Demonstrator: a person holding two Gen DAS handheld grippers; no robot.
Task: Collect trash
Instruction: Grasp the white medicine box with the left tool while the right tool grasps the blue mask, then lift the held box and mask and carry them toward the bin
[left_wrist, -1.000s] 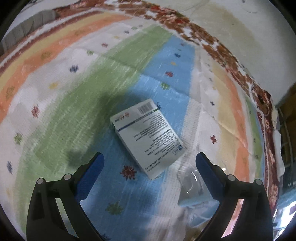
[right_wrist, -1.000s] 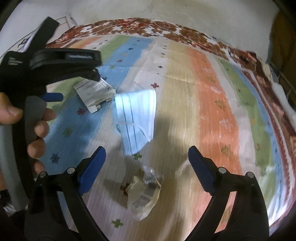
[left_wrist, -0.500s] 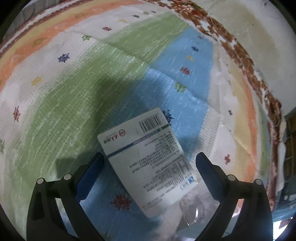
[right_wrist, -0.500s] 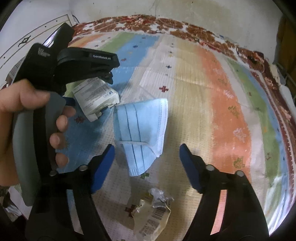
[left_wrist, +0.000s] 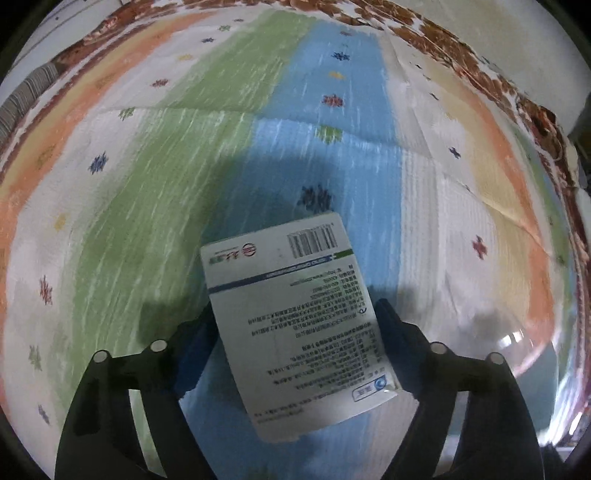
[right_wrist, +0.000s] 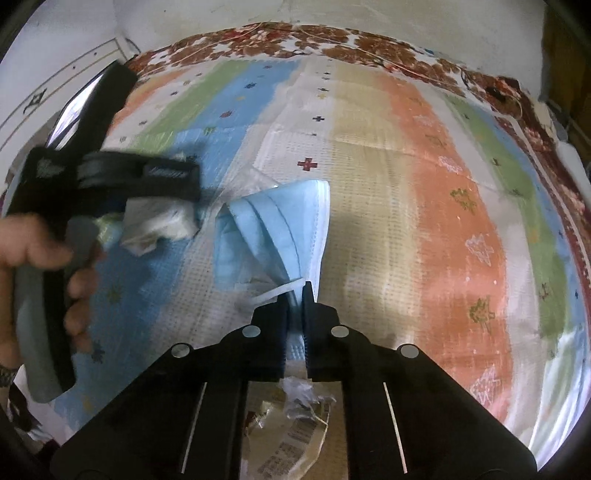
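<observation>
- We see a striped woven cloth (right_wrist: 369, 184) covering the whole surface: bands of green, blue, white, tan and orange, with small cross and star motifs and fold creases.
- A red-brown floral border (right_wrist: 332, 40) edges the cloth at the far side; behind it stands a pale, stained wall (right_wrist: 295, 13).
- What lies under the cloth we cannot tell.
- Far left in the right wrist view: a white panel with thin dark lines (right_wrist: 55, 74).
- The left claw (left_wrist: 295, 332) is closed onto a white printed box (left_wrist: 295, 314), one finger on each long side. The barcode end points away from the camera, and the box sits over the blue band.
- In the right wrist view we see the same left claw (right_wrist: 159, 206) from outside, motion-blurred, with the person's hand (right_wrist: 44, 258) around its grey handle. The box (right_wrist: 155, 225) shows as a white blur under it.
- The right claw (right_wrist: 295, 295) is nearly fully closed, pinching the lower edge of a blue face mask (right_wrist: 273, 229). The mask hangs folded, its white ear loop trailing left beside the fingers.
- Crumpled wrapper (right_wrist: 295, 424), tan with a barcode and clear plastic, lies on the cloth just below the right claw, partly hidden by its frame.
- Dark furniture edge (right_wrist: 569, 74) at far right, too dim to tell what it is.
</observation>
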